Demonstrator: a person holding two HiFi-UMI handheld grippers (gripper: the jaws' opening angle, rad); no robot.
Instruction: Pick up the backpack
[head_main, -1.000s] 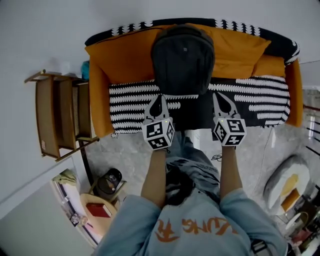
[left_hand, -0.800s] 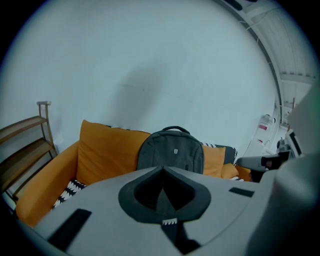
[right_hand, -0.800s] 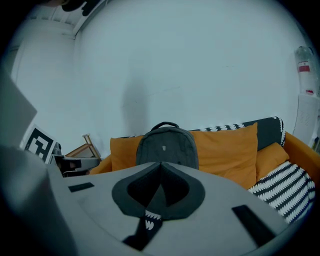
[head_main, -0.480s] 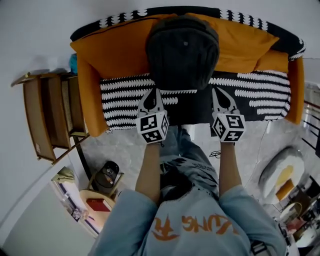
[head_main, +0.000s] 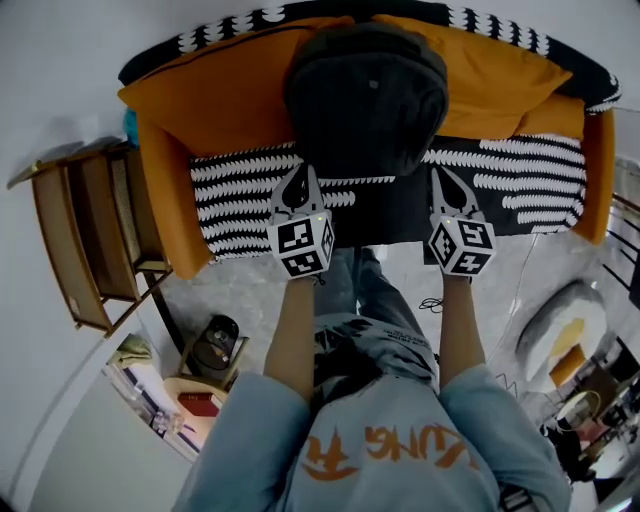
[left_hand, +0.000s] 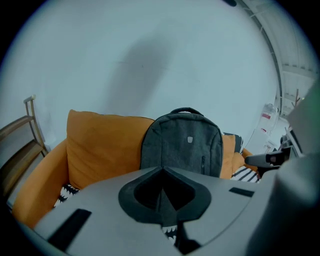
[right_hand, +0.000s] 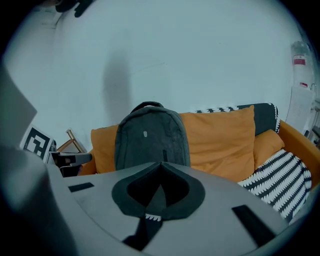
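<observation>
**Orange sofa (head_main: 225, 100) carries the backpack (head_main: 365, 95), not yet gripped**

Head view: a pale wall (head_main: 60, 70) runs behind the sofa from 9 to 12 o'clock. The dark grey backpack stands upright at 12 o'clock. It leans on the orange back cushions (head_main: 490, 80) and rests on a black-and-white patterned throw (head_main: 245, 195) that covers the seat. The left hand-held gripper (head_main: 302, 178) sits at 11 o'clock of centre and the right hand-held gripper (head_main: 441, 178) at 1 o'clock. Both point toward the sofa, with their tips drawn at the backpack's lower corners. A wooden rack (head_main: 85, 235) stands at 9 o'clock, just beside the sofa's arm. The person's pale blue sleeves (head_main: 250, 420) fill 6 o'clock.

Left gripper view: the jaws are pressed together with nothing between them. The backpack stands ahead at 12 o'clock, clear of the tips, with a grab handle (left_hand: 186, 110) on top and a small badge (left_hand: 190, 140) on its front. An orange cushion lies at 9 o'clock. The tip of the right hand-held gripper shows at 3 o'clock.

Right gripper view: the jaws are closed on each other and hold nothing. The backpack stands at 11 o'clock, apart from the tips. The cushions lie at 2 o'clock and the throw at 4 o'clock. The marker cube (right_hand: 37, 142) of the left hand-held gripper shows at 9 o'clock.
</observation>
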